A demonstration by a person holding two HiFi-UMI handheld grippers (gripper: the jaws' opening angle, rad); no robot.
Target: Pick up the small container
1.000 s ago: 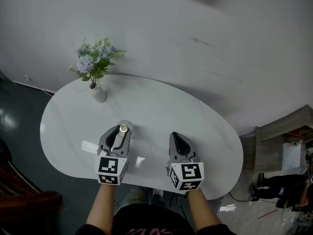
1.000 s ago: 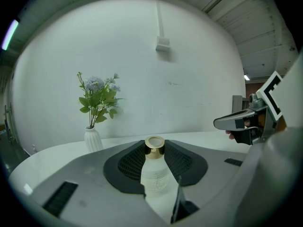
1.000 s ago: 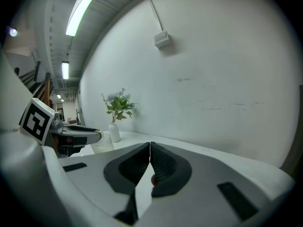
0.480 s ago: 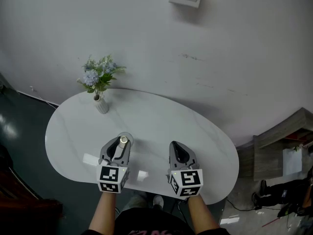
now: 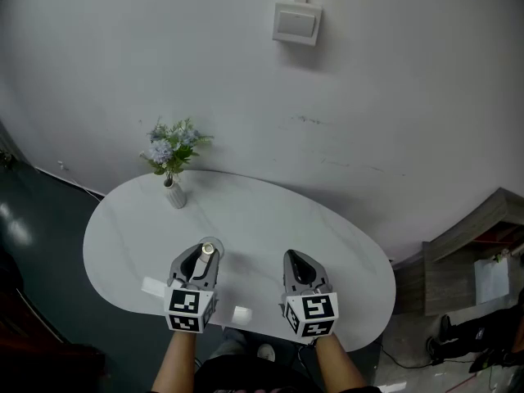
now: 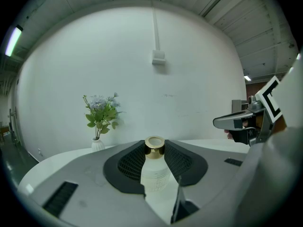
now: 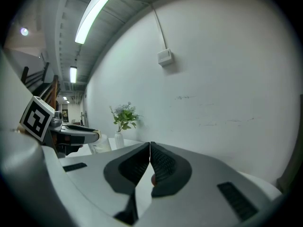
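The small container is a frosted white bottle with a gold cap. It stands upright between the dark pads of my left gripper, which is shut on it. In the head view the left gripper holds the container above the near side of the white oval table. My right gripper hangs beside it on the right, shut, its pads meeting with nothing between them. From the right gripper view the container shows at the left in the other gripper's jaws.
A small white vase of blue flowers stands at the table's far left end. A white wall with a switch box rises behind. A wooden cabinet stands to the right on the dark floor.
Both grippers have risen together with the container held in the left one. The head view has tilted up, so the table looks smaller and the wall's switch box has come into view.
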